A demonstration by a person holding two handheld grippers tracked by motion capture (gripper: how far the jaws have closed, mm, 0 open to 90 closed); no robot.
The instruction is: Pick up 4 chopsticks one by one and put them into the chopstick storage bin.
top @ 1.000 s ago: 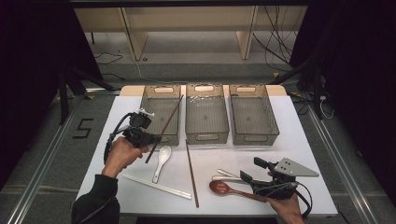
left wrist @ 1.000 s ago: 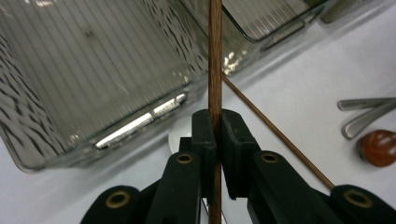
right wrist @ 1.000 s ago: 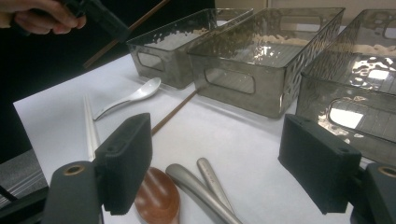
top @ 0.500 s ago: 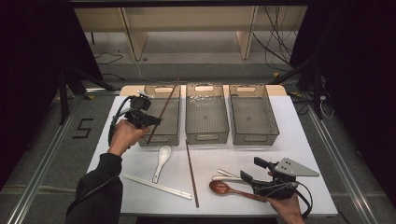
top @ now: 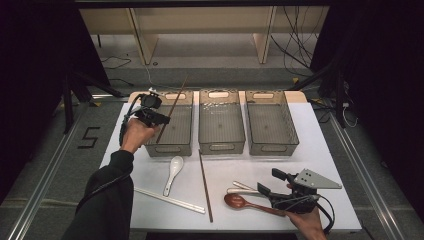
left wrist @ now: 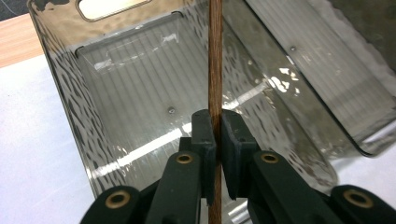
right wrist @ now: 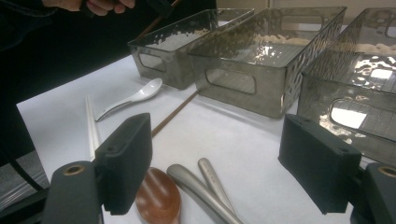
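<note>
My left gripper [top: 161, 119] is shut on a brown chopstick [top: 173, 107], which slants up over the left clear bin [top: 169, 148]. In the left gripper view the pads [left wrist: 205, 135] pinch the chopstick [left wrist: 215, 65] above the bin's ribbed floor [left wrist: 140, 93]. My right gripper [top: 268, 183] rests open near the table's front right edge with nothing between its jaws. Just left of it lie a brown wooden spoon [top: 239, 202] and metal handles [top: 241, 188]. In the right gripper view, the wooden spoon [right wrist: 159, 196] and metal handles [right wrist: 205, 184] lie between that gripper's [right wrist: 217, 163] wide jaws.
Middle [top: 221, 146] and right [top: 272, 148] clear bins stand beside the left one. On the white table lie a white spoon [top: 173, 172], a second brown chopstick [top: 205, 185] and a white chopstick [top: 170, 200]. Black curtains and cables surround the table.
My left hand has carried the brown chopstick away from the person, from the table's left side to over the left bin. The right gripper has stayed put.
</note>
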